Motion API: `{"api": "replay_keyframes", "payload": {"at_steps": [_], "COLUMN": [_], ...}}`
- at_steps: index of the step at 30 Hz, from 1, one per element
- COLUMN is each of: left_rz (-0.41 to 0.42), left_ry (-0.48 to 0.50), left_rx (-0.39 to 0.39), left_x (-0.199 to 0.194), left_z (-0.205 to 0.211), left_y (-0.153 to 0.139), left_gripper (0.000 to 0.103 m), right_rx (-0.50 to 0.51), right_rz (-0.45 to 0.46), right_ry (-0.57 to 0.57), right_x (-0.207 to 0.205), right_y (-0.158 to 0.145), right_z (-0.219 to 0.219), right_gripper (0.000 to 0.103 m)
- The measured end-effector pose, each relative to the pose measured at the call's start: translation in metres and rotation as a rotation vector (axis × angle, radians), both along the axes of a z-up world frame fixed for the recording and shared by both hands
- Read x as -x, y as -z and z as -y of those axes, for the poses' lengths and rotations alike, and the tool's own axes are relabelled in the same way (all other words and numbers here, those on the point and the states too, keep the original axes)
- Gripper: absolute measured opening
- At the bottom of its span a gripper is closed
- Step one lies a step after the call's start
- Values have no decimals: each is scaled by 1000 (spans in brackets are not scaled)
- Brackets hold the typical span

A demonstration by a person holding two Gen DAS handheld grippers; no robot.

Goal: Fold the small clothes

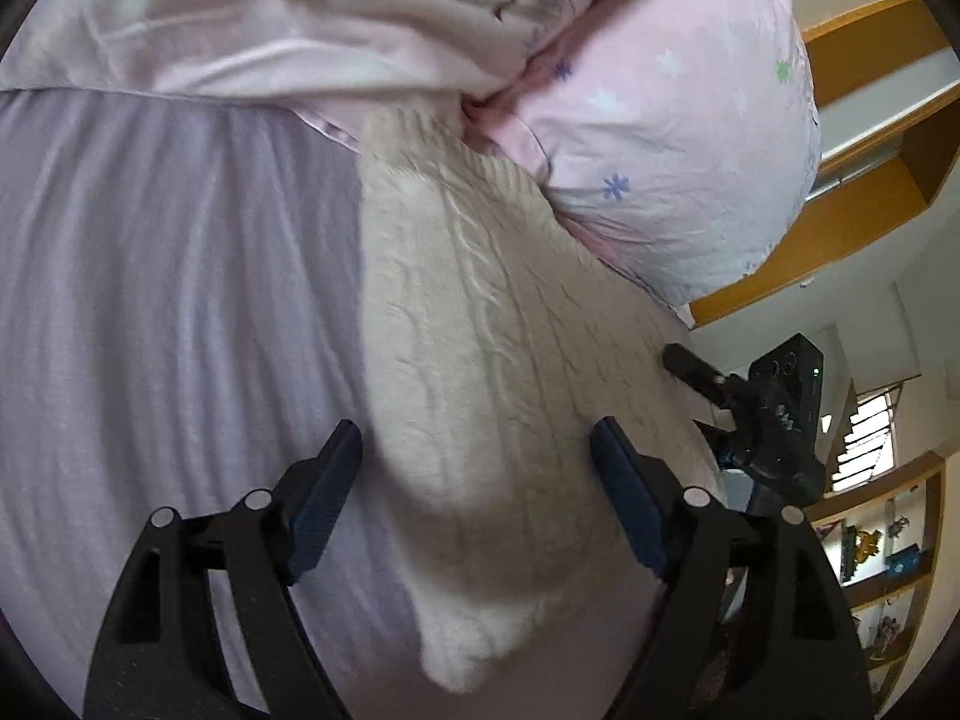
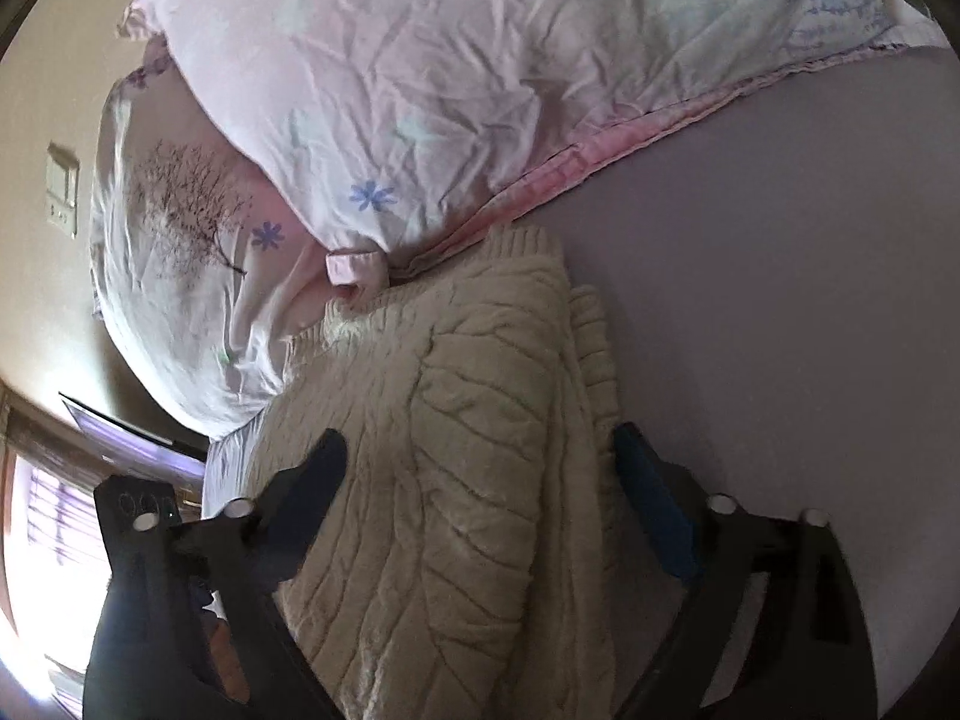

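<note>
Lying on the lavender bedsheet [image 1: 150, 300] is a cream cable-knit sweater [image 1: 480, 360], bunched and partly folded over itself, its far end touching the pink floral pillows [image 1: 678, 168] at 12 o'clock in the left wrist view. Left gripper [image 1: 477, 438]: jaws spread wide, one finger at 7 o'clock over the sheet, the other at 5 o'clock over the knit, sweater running between them; whether the pads touch the fabric, cannot tell. From the right wrist view the sweater [image 2: 456, 450] fills centre to 6 o'clock, a ribbed edge up at 12 o'clock against the pillow hem, a folded layer stacked on the right side. Right gripper [image 2: 480, 456]: jaws also wide apart, clamped on nothing, left finger resting over the knit at 8 o'clock, blue-padded finger at 4 o'clock beside the sweater's edge by the bedsheet [image 2: 780, 270]. The right gripper also shows in the left wrist view at 3 o'clock [image 1: 750, 408], one finger tip at the sweater's edge. Pillows [image 2: 390, 90] span 10 to 1 o'clock in the right view, one printed with a tree. Wooden shelving [image 1: 870, 120] at 2 o'clock, a wall switch [image 2: 63, 192] at 9 o'clock, bright window [image 2: 42, 528] at 8 o'clock.
</note>
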State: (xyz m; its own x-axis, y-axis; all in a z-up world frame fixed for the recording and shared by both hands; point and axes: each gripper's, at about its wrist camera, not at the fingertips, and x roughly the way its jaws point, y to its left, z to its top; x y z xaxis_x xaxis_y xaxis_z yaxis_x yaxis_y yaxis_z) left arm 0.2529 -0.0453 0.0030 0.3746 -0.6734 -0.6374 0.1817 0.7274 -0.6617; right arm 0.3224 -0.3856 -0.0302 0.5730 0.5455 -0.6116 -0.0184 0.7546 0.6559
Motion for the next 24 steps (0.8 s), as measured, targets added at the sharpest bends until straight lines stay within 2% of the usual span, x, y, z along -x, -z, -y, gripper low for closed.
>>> {"api": "replay_keyframes", "payload": {"at_steps": [1,2,3,4,5,6,8,9,11,12,13,14,15,16,17,18,20,22,24], "left_rz": [-7,4,14,15,16,17,30,67,138,162,169,165,155,154,166,196,251,296,316], "left_ry": [10,6,1,1,5,18,44,43,18,-7,-28,-53,-79,-104,-137,-173,-226,-248,-234], "left_rx": [25,30,19,10,20,49,84,61,-4,-46,-82,-126,-149,-158,-159,-141,-117,-95,-75], "left_x": [-2,-2,-5,-8,-10,-14,-7,3,23,34,41,47,51,54,60,69,81,91,96], "left_z": [4,-1,3,-1,-1,0,-15,-26,-48,-62,-73,-85,-94,-102,-112,-123,-137,-144,-144], "left_y": [3,6,7,10,9,5,-5,-14,-27,-31,-31,-27,-23,-21,-22,-26,-35,-42,-47], "left_gripper": [78,76,65,60,48,41,39,39,40,42,43,48,51,51,55,65,72,73,74], "right_rx": [18,-6,-36,-63,-72,-104,-159,-196,-186,-133,-95,-16,58,102,103,80,35,40,86], "right_rz": [4,4,0,4,17,46,77,85,79,68,62,56,58,66,70,86,194,218,205], "right_ry": [1,-16,-27,-29,-32,-46,-90,-151,-233,-290,-313,-335,-338,-315,-293,-245,-130,-134,-183], "right_x": [0,0,-2,-2,0,3,6,8,11,12,12,12,13,14,16,21,39,47,53], "right_y": [0,2,5,6,4,0,-5,-7,-8,-8,-7,-6,-7,-11,-15,-22,-39,-46,-44], "right_z": [-3,-4,-4,-4,-4,-6,-14,-28,-54,-80,-94,-113,-124,-125,-121,-111,-86,-84,-102], "right_gripper": [62,53,45,42,41,39,38,37,37,37,41,46,56,58,58,58,58,54,44]}}
